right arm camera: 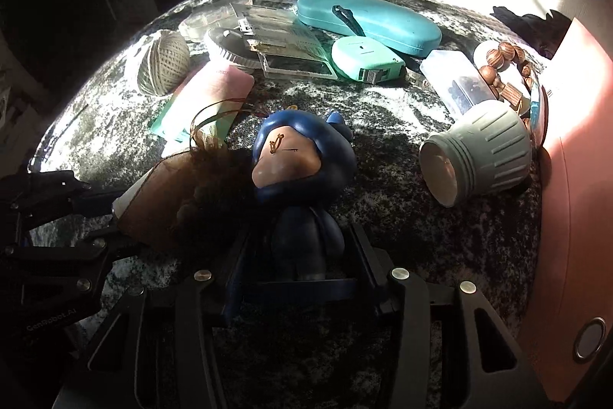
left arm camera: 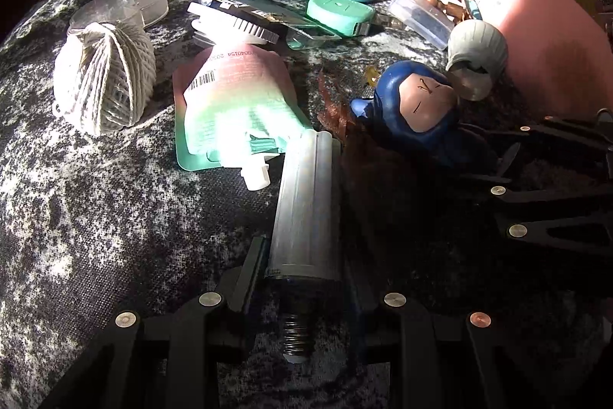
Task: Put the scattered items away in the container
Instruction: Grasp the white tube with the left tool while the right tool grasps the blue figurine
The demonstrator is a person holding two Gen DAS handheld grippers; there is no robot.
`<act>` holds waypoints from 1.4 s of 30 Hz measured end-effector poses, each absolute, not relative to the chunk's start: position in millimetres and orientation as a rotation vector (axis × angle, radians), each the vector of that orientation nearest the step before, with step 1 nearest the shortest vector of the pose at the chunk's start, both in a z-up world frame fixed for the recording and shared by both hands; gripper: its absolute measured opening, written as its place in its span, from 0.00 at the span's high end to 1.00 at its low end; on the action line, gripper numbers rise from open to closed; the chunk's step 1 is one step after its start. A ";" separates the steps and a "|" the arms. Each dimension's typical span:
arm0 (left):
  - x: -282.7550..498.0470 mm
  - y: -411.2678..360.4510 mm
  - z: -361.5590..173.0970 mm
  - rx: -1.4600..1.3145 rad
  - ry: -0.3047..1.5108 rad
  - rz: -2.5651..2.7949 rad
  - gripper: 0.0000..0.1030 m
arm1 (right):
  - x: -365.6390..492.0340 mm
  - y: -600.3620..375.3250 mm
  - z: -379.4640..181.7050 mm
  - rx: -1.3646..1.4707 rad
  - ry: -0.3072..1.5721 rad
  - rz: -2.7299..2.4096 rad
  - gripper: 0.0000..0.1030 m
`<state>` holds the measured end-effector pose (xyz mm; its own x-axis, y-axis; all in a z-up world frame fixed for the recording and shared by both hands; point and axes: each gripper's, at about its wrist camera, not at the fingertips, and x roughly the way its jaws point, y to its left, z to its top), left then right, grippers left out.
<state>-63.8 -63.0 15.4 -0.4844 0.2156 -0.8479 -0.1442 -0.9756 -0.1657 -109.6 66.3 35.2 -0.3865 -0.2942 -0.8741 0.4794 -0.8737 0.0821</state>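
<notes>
Scattered items are lying all over the mottled grey-and-white cloth (left arm camera: 95,202), and I am working two of them at once. My left gripper (left arm camera: 304,255) is pinching a silver cylinder (left arm camera: 306,202) with a spring at its near end, the pads pressing its sides; it is looking stiff and smooth, so I am judging it could slide lengthwise unless I keep hold of the mid-body. A tangle of brown mesh ribbon (left arm camera: 341,110) is lying just beside it. My right gripper (right arm camera: 302,255) is straddling the body of a blue figurine (right arm camera: 302,156), whose head is pointing to the far side. The fingers are spread on either side of the torso, and I cannot tell whether the pads are pressing yet. That figurine is looking hard, glossy and top-heavy, so I am thinking the narrow torso below the big head is the place to take it, firmly enough to stop it pivoting. On the far side a teal glasses case (right arm camera: 367,22), a mint tape measure (right arm camera: 364,60), a ball of twine (right arm camera: 164,64) and a soft pink-and-green pouch (left arm camera: 233,102) are waiting; the pouch and twine should be light and yielding. To the right a ribbed grey cap (right arm camera: 482,156) is lying on its side next to the pink container (right arm camera: 582,179).
</notes>
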 end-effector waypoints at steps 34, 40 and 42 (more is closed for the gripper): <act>-22.8 -58.4 30.0 -1.444 -0.071 2.624 0.71 | -55.7 107.3 33.7 1.469 0.349 -2.241 0.46; -32.9 -60.5 13.6 -1.498 -0.075 2.598 0.71 | -72.0 98.9 32.3 1.463 0.316 -2.258 0.60; -35.8 -58.5 13.5 -1.492 -0.059 2.605 0.71 | -70.0 98.3 35.5 1.446 0.300 -2.266 0.60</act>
<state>-35.8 -58.5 13.5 -0.4991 0.1400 -0.8552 -0.1010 -0.9895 -0.1031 -70.0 98.3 35.5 -0.3617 -0.2414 -0.9005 0.4675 -0.8827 0.0489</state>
